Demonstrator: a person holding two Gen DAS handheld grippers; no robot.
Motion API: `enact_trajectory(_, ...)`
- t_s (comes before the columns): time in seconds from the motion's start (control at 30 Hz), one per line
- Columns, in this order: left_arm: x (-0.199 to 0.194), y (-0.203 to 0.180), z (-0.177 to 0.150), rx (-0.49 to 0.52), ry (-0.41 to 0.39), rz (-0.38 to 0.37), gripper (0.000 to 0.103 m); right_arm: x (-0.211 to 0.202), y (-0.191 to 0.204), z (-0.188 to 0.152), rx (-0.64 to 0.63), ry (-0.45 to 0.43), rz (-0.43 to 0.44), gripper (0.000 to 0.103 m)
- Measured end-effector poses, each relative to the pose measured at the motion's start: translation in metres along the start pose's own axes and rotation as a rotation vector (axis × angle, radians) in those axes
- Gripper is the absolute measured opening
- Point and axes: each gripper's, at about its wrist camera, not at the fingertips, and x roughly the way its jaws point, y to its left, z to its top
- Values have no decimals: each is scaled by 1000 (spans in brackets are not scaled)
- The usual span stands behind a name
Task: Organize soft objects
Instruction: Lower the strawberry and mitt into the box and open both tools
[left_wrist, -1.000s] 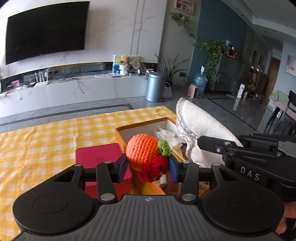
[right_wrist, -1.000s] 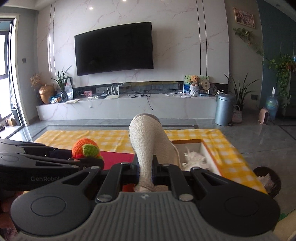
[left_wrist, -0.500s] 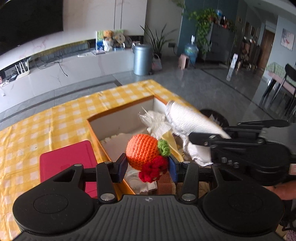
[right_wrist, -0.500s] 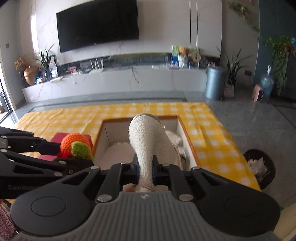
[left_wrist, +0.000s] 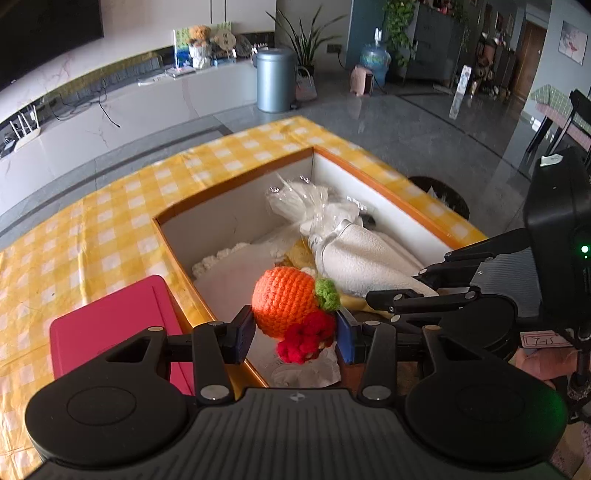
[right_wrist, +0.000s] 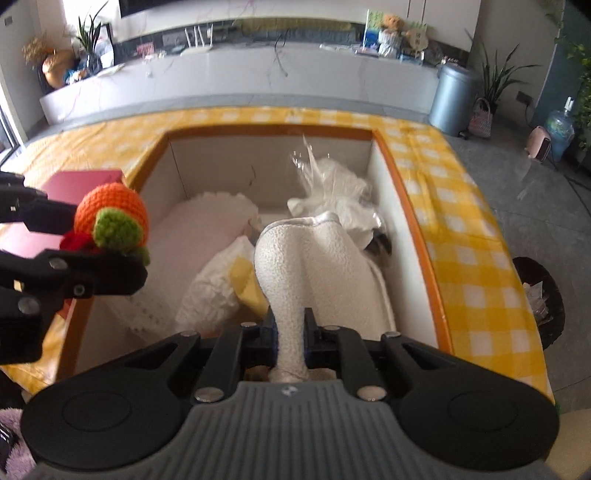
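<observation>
My left gripper (left_wrist: 295, 332) is shut on a crocheted orange fruit (left_wrist: 284, 302) with a green leaf and a red tuft, held over the near left corner of the orange-rimmed box (left_wrist: 388, 188). From the right wrist view the fruit (right_wrist: 110, 218) and the left gripper (right_wrist: 122, 251) hang at the box's left wall. My right gripper (right_wrist: 290, 332) is shut on a white fleecy cloth (right_wrist: 314, 266), which reaches down into the box (right_wrist: 417, 229). Inside lie a cellophane-wrapped white bundle (right_wrist: 325, 184), a white fluffy pad (right_wrist: 207, 229) and a yellow-and-white soft piece (right_wrist: 221, 288).
A flat pink-red case (left_wrist: 110, 325) lies on the yellow checked tablecloth (left_wrist: 74, 240) just left of the box. A dark bin with crumpled paper (right_wrist: 539, 291) stands on the floor past the table's right edge. A grey bin (left_wrist: 275, 79) stands far back.
Both grippers have moved forward and tipped downward over the box. The white cloth has gone from standing above the box to reaching down inside it. Both grips are unchanged.
</observation>
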Motion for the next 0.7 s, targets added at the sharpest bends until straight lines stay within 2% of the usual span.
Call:
enact_trajectory(0.1, 9, -3, 1, 29, 29, -1, 51, 7, -6, -3, 4, 26, 22, 11)
enact_trajectory(0.17, 14, -5, 3, 48, 49, 1, 51, 3, -7, -3, 5, 24, 49, 18)
enact_trajectory(0.23, 20, -8, 4, 65, 70, -2, 51, -4, -7, -3, 4, 25, 77, 29)
enact_trajectory(0.27, 21, -10, 3, 73, 76, -2, 51, -8, -6, -3, -2, 26, 83, 30)
enact_trajectory(0.4, 28, -15, 4, 107, 126, 9, 51, -22, -4, -4, -41, 29, 84, 33)
enact_trajectory(0.5, 33, -19, 4, 128, 167, 26, 52, -30, -2, -6, -73, 27, 71, 42)
enact_trajectory(0.57, 36, -22, 4, 140, 200, 40, 52, -34, -1, -7, -95, 23, 48, 44)
enact_trajectory(0.7, 31, -23, 4, 126, 196, 54, 56, -39, 1, -9, -104, 19, 35, 46)
